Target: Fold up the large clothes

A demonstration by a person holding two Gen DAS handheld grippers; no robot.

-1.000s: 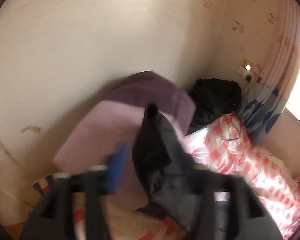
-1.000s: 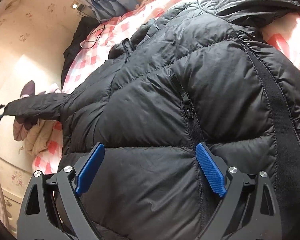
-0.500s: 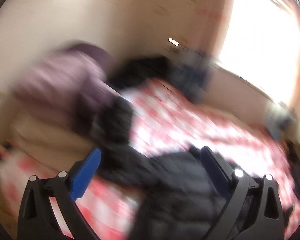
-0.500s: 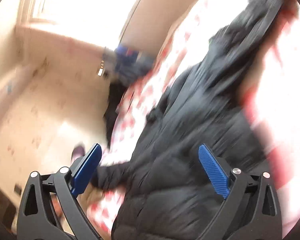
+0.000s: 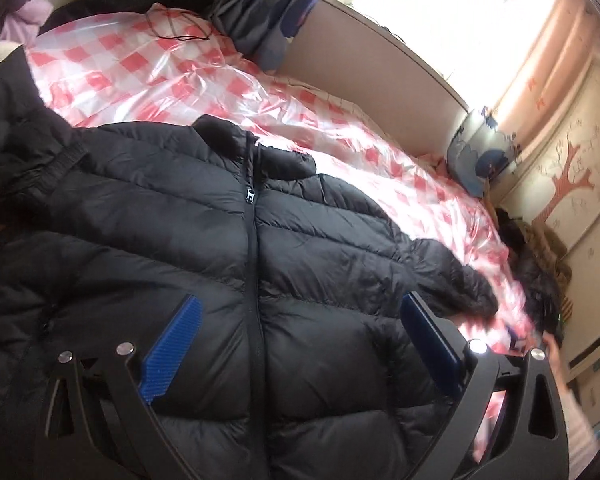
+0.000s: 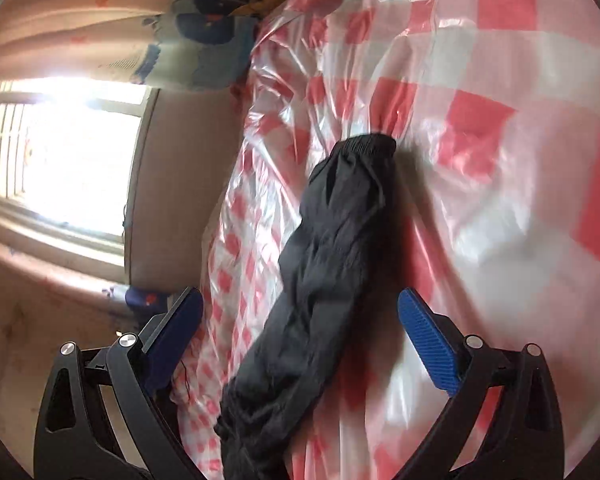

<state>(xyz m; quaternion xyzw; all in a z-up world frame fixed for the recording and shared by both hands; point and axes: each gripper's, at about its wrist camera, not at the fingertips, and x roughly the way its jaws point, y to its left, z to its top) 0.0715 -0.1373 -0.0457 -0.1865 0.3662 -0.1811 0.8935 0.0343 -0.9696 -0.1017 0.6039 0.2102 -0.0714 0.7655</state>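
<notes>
Here we have the bed's red-and-white checked glossy plastic cover (image 5: pixel 148 68) carrying the black quilted puffer jacket (image 5: pixel 204 240), front up, zipped, near its front edge. That slick cover may let the jacket slide when we fold. Its long black sleeve (image 6: pixel 340 240) lies outstretched toward the far edge, with open room around. Left gripper (image 5: pixel 300 344) and right gripper (image 6: pixel 300 344) both gape wide, empty.

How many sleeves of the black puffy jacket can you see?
2. One sleeve stretches toward the right on the checked cover, the other sleeve bunches up at the left edge, partly out of view.
</notes>
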